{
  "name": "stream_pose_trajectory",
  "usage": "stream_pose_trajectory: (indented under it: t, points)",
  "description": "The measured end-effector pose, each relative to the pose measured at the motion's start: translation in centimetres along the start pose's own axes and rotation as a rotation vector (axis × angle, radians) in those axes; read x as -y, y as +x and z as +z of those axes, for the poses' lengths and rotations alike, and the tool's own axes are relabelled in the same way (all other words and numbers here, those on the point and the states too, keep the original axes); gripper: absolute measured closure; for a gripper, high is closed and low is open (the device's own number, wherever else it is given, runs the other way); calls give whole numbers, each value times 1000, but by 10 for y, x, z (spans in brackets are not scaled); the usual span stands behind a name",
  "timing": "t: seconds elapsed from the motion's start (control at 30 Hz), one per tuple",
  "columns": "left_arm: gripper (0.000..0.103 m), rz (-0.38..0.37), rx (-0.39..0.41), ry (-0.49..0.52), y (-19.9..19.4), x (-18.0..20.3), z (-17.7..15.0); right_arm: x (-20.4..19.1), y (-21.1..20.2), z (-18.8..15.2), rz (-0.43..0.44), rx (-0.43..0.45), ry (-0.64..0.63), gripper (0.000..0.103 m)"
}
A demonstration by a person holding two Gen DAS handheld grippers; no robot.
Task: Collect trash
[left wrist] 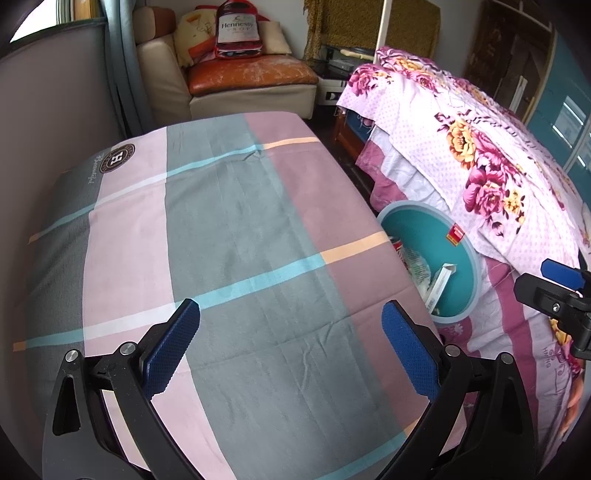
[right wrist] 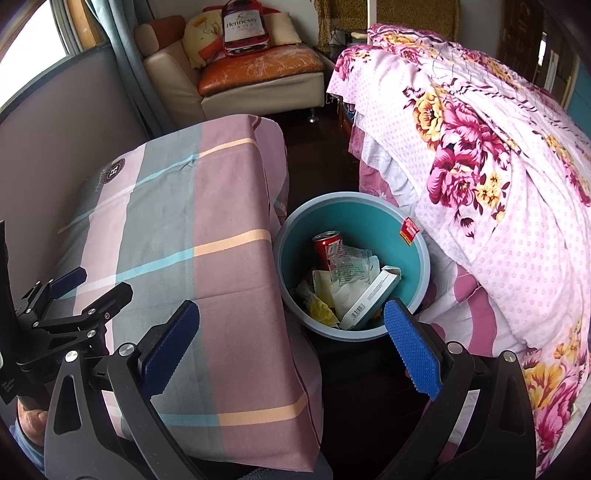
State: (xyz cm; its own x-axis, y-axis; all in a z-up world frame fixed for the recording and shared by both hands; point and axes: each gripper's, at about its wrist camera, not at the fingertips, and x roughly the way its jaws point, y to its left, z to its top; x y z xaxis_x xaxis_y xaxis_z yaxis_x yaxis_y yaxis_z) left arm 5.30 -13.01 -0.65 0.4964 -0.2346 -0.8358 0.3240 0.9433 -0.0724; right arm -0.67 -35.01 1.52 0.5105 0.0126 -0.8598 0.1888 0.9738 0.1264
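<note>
A teal bin (right wrist: pixel 413 254) stands on the floor between the plaid-covered table (right wrist: pixel 207 206) and the bed. It holds a red soda can (right wrist: pixel 325 245), a white carton box (right wrist: pixel 373 297), crumpled clear plastic (right wrist: pixel 351 266) and yellow wrappers (right wrist: pixel 319 308). My right gripper (right wrist: pixel 291 343) is open and empty, held above the table's right edge and the bin's near rim. My left gripper (left wrist: pixel 291 343) is open and empty above the table cloth (left wrist: pixel 240 229). The bin (left wrist: pixel 458 266) shows at the table's right edge in the left wrist view. The left gripper also shows in the right wrist view (right wrist: pixel 74 291).
A bed with a pink floral quilt (right wrist: pixel 498 192) fills the right side. A cream and orange sofa (right wrist: pixel 258 70) with cushions and a bottle-shaped pillow (right wrist: pixel 243 26) stands at the back. A grey wall (left wrist: pixel 44 122) runs along the table's left. The right gripper's tip (left wrist: pixel 554 284) shows at the right.
</note>
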Motion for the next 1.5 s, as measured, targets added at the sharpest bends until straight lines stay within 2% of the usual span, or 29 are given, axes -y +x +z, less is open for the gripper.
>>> stream_pose_trajectory:
  t: [0.93,1.5]
  points:
    - [4,26,-33,-8,26,-8,-6,1,35,2,-1,-67,17,7]
    - [4,4,-75,-30,43,-16,-9,-1,49,6,-11,-90,13,7]
